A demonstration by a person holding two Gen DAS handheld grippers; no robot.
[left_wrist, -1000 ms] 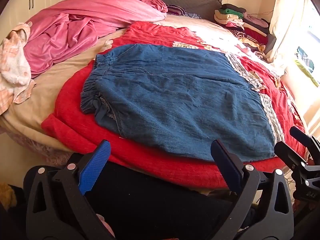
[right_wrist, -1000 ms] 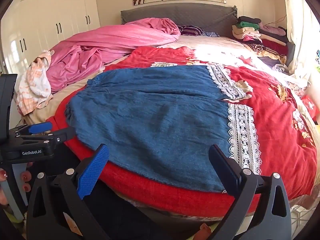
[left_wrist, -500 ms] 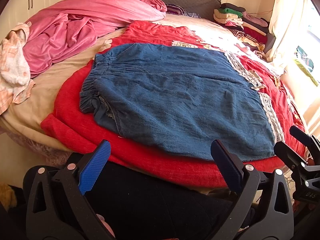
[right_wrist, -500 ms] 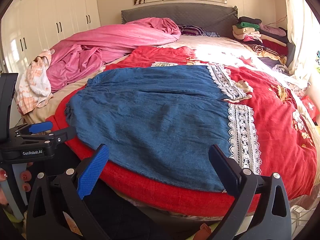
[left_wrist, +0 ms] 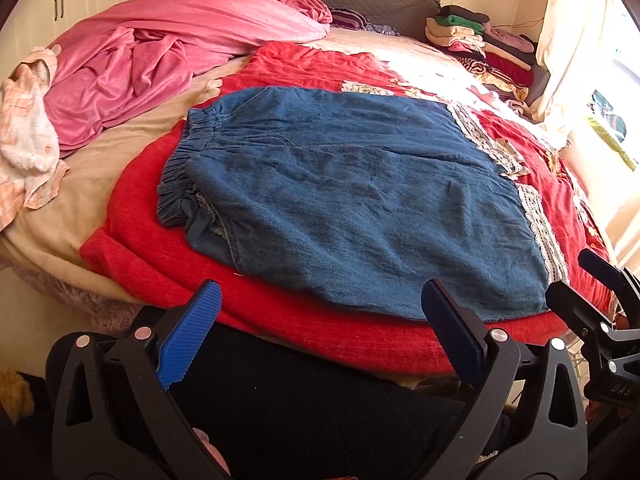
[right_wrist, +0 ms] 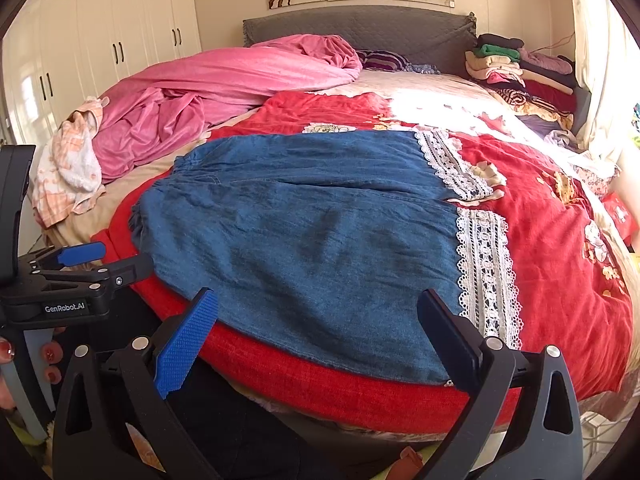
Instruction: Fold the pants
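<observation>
Blue denim pants (left_wrist: pixel 352 204) (right_wrist: pixel 312 236) with white lace cuffs (right_wrist: pixel 484 272) lie flat across a red blanket (left_wrist: pixel 160 248) (right_wrist: pixel 560 248) on the bed, elastic waistband (left_wrist: pixel 180 164) at the left, legs pointing right. My left gripper (left_wrist: pixel 320 336) hovers open at the bed's near edge, just short of the pants' lower hem, holding nothing. The right gripper (right_wrist: pixel 318 336) is open too, in front of the near leg's hem by the lace, and empty. Each gripper shows at the edge of the other's view: the right gripper (left_wrist: pixel 600 292), the left gripper (right_wrist: pixel 104 260).
A crumpled pink duvet (right_wrist: pixel 224 92) and a peach towel (right_wrist: pixel 76 160) lie at the left of the bed. Folded clothes (right_wrist: pixel 516 68) are stacked at the far right by the grey headboard (right_wrist: pixel 360 28). White wardrobes (right_wrist: pixel 100 40) stand left; a curtain hangs right.
Both views have barely shifted; the grippers stay open at the bed's near edge and the pants lie as before.
</observation>
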